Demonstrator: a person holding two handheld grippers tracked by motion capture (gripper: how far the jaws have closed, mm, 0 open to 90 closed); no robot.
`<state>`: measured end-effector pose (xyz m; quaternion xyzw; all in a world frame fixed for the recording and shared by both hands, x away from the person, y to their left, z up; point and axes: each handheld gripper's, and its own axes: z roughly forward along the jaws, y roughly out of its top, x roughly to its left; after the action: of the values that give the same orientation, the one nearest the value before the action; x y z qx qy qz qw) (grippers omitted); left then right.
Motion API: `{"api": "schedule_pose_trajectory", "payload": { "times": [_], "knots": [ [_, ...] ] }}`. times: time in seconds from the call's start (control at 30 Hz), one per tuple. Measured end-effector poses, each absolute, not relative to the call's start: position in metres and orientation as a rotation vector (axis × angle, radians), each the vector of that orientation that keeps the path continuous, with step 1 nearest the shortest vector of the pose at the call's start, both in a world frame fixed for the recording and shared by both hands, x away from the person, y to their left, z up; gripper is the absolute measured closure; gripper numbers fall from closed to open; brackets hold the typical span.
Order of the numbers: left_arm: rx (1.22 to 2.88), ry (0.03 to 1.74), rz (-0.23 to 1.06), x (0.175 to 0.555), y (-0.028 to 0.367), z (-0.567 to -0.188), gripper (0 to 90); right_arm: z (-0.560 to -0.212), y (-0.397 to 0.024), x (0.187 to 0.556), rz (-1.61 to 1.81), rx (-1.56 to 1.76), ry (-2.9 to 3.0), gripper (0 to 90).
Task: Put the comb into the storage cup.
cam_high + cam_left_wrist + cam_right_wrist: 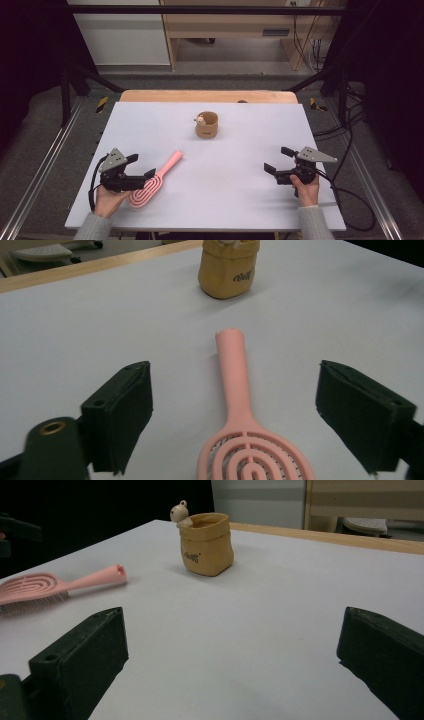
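Pink brush [239, 405] between parted claw [250, 415] jaws.

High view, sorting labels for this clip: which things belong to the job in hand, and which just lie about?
In the job:
- pink plastic hairbrush
- left gripper, open, jaws either side of the brush

Lying about:
- tan bag-shaped cup with a small figure on its rim
- right gripper, open, holding nothing

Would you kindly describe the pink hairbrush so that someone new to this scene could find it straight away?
Start at the white table and look to its near left corner, where the left gripper sits. The pink hairbrush lies flat there, its head between the open jaws and its handle pointing towards the tan pouch-shaped cup. It is the only pink, long thing there.
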<state>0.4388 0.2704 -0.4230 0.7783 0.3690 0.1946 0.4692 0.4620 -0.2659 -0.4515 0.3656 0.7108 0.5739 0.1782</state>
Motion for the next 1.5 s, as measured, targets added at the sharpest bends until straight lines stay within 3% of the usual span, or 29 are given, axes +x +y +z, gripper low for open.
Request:
{"api": "schedule_pose_trajectory", "payload": {
  "times": [0.17,0.27,0.4,0.43,0.5,0.57,0.73,1.0,1.5],
  "knots": [
    [1.930,0.916,0.469,0.439,0.267,-0.424,27.9,-0.451,-0.266,0.462,1.623,1.035,2.010,0.4],
    [1.944,0.917,0.459,0.438,0.265,-0.424,40.3,-0.452,-0.266,0.462,1.619,1.035,2.012,0.4],
    [1.969,0.911,0.447,0.436,0.262,-0.424,49.8,-0.452,-0.266,0.462,1.619,1.034,2.012,0.4],
    [1.975,0.910,0.445,0.436,0.260,-0.424,56.4,-0.451,-0.266,0.462,1.618,1.035,2.011,0.4],
    [1.979,0.908,0.441,0.435,0.259,-0.423,57.8,-0.451,-0.266,0.462,1.619,1.035,2.011,0.4],
    [1.991,0.905,0.426,0.434,0.257,-0.423,66.5,-0.452,-0.266,0.462,1.618,1.035,2.012,0.4],
    [2.024,0.885,0.393,0.430,0.251,-0.422,78.2,-0.451,-0.266,0.462,1.618,1.035,2.011,0.4],
    [2.060,0.891,0.362,0.422,0.246,-0.421,89.2,-0.452,-0.266,0.462,1.618,1.036,2.012,0.4],
    [2.149,0.904,0.316,0.408,0.235,-0.433,89.5,-0.451,-0.266,0.462,1.618,1.037,2.013,0.4]
  ]
}}
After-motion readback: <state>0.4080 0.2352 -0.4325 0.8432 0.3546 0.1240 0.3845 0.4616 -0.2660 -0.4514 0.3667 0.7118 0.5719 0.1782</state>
